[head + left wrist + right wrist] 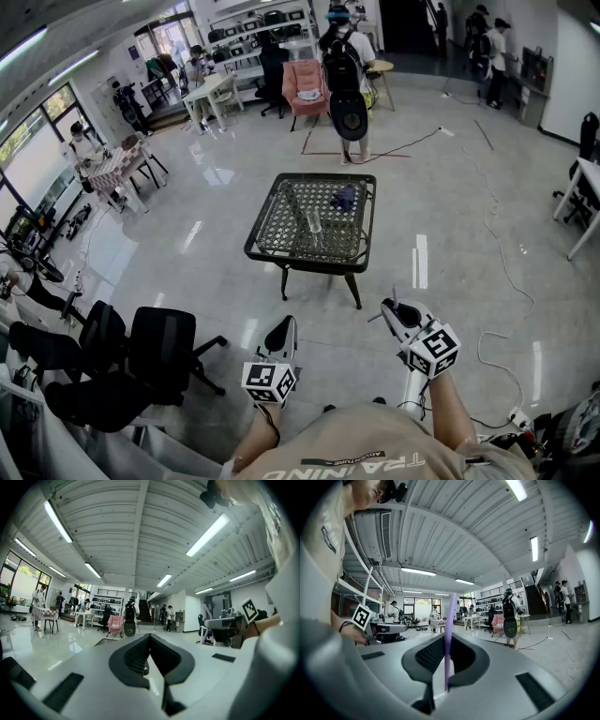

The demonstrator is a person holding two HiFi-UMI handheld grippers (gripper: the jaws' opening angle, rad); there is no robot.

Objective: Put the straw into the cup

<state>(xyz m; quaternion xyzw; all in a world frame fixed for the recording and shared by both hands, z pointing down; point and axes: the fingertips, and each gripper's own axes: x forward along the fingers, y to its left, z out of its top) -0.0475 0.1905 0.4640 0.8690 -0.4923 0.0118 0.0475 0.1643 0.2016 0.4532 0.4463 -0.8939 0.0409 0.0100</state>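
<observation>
A clear cup (314, 222) stands upright near the middle of the black lattice table (265, 251), well ahead of both grippers. My right gripper (391, 307) is held level, short of the table's near right corner. It is shut on a thin purple straw (449, 634), which stands upright between the jaws and shows as a thin line (395, 295) in the head view. My left gripper (289, 323) is level too, lower left of the table. In the left gripper view its jaws (150, 635) meet with nothing between them.
A bluish object (344, 198) lies on the table behind the cup. Black office chairs (159, 352) stand close on my left. A person with a backpack (345, 66) stands beyond the table. A cable (497, 234) runs over the floor at right.
</observation>
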